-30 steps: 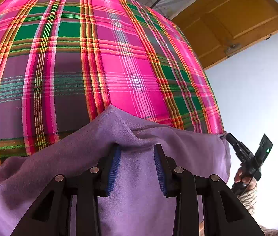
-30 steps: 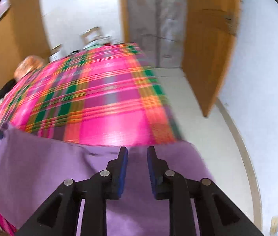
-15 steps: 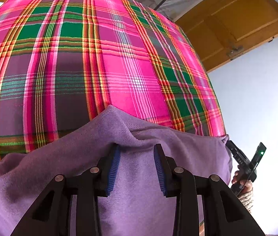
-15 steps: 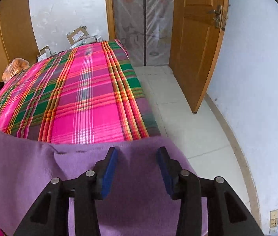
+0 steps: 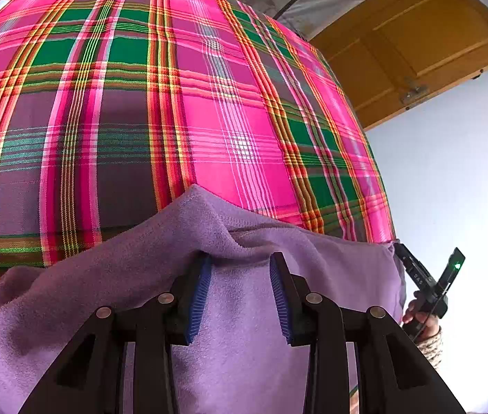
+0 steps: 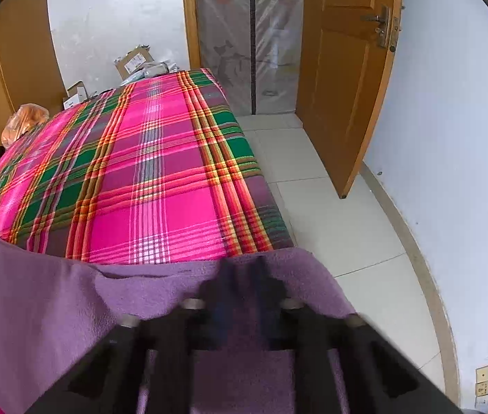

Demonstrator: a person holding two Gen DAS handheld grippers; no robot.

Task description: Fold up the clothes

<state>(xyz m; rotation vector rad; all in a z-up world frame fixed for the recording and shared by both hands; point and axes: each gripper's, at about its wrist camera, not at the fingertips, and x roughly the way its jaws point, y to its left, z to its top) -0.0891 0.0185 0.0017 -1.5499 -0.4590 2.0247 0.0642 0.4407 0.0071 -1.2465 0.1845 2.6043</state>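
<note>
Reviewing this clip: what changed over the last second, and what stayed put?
The right gripper opened wide, then its jaws are closing on the purple fleece cloth's edge. The left gripper kept its half-open stance over the same cloth. The pink plaid bedspread lies unchanged.

Left gripper [image 5: 240,269], black two-finger tongs with blue ribbed pads [image 5: 199,296]: jaws stand partly apart, pointing steeply downward, a raised fold of lilac fleece garment [image 5: 237,345] gathered between them; whether the pads press it is not clear. Right gripper [image 6: 244,276], of the same build, motion-blurred in its own view: jaws closing, fingers nearly together on the cloth's edge, apparently pinching it. To the right of the left tongs, the person's right hand [image 5: 420,317] grips the handle, a knitted cuff [image 5: 430,346] at the wrist.
</note>
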